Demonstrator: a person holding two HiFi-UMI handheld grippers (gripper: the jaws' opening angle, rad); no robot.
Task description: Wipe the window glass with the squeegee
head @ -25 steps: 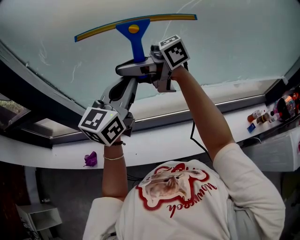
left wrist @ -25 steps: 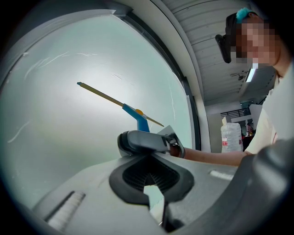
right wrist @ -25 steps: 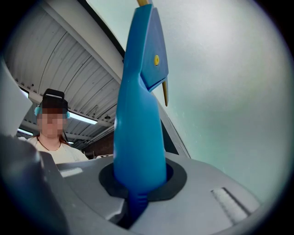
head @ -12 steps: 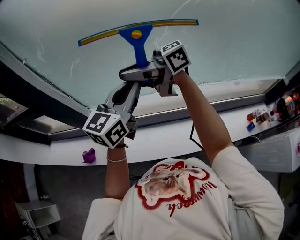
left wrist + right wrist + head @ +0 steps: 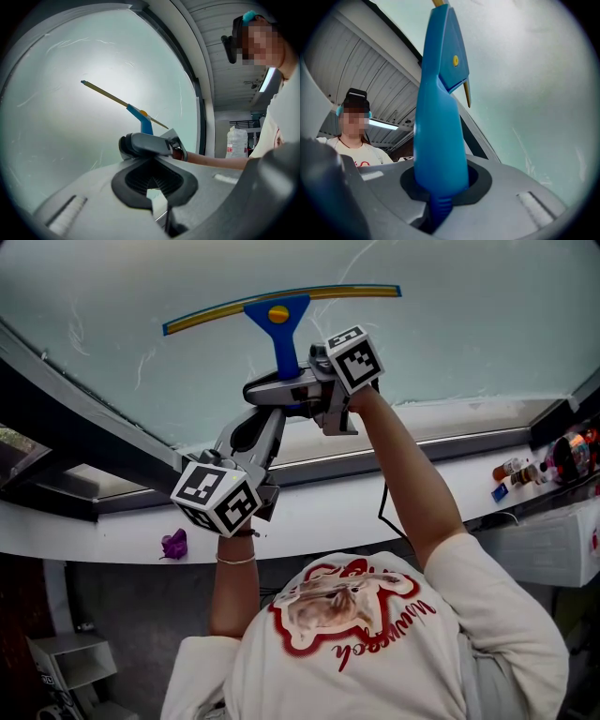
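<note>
The squeegee (image 5: 279, 315) lies against the window glass (image 5: 469, 324). Its blade runs left to right, and its blue handle comes back toward the person into the right gripper (image 5: 292, 382). Those jaws clamp the handle's end, though they have just been opening a little. The left gripper (image 5: 265, 418) sits nearer and to the left, its jaws closed on nothing, tips just beside the right one. The dark window frame (image 5: 84, 427) and white sill (image 5: 375, 507) bound the stroke on the near side. A purple scrap (image 5: 173, 544) and bottles (image 5: 520, 470) lie well aside.
</note>
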